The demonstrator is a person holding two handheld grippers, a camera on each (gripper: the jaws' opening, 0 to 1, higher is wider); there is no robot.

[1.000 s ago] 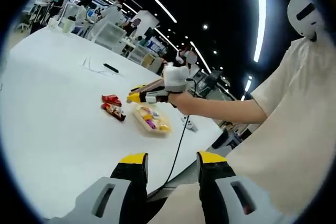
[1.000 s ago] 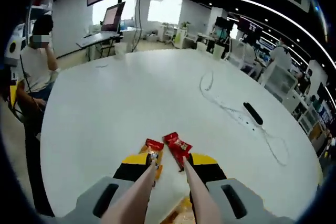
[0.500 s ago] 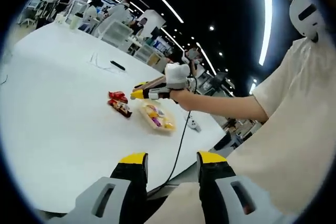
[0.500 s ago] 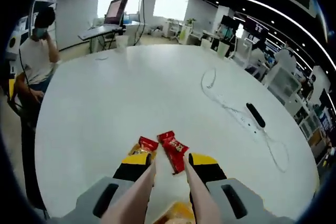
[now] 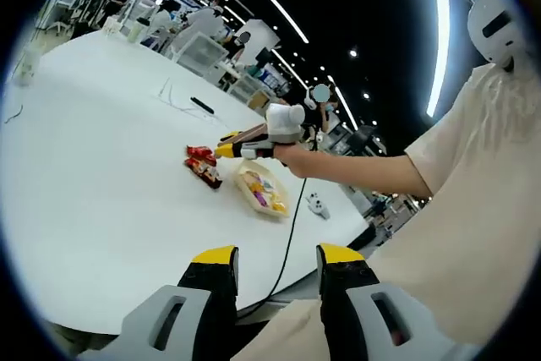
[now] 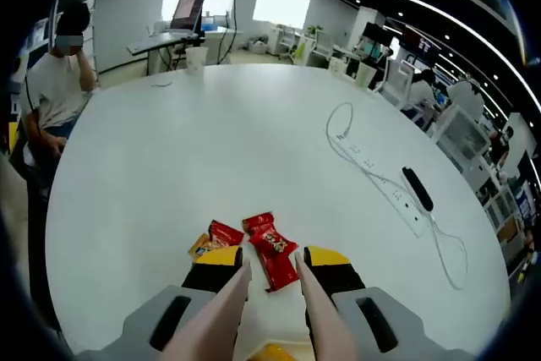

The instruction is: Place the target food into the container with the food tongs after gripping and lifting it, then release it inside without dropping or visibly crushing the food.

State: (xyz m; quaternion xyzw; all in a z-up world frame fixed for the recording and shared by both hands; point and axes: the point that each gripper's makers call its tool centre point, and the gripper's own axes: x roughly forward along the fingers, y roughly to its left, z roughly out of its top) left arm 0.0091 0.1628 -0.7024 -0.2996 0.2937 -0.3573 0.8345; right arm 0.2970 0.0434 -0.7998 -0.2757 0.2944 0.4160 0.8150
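Holding tongs (image 6: 269,310) in right gripper (image 6: 269,264), clenched, above red snack packets (image 6: 270,247) at 12 o'clock. Resting nearby: tray (image 5: 263,190) containing mixed snacks. Left gripper (image 5: 269,258) released, empty.

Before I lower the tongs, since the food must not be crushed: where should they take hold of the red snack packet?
Probably across the middle of the red snack packet, from above. It lies flat on the white table, with its long axis between the tongs, so the narrow width suits a light pinch.
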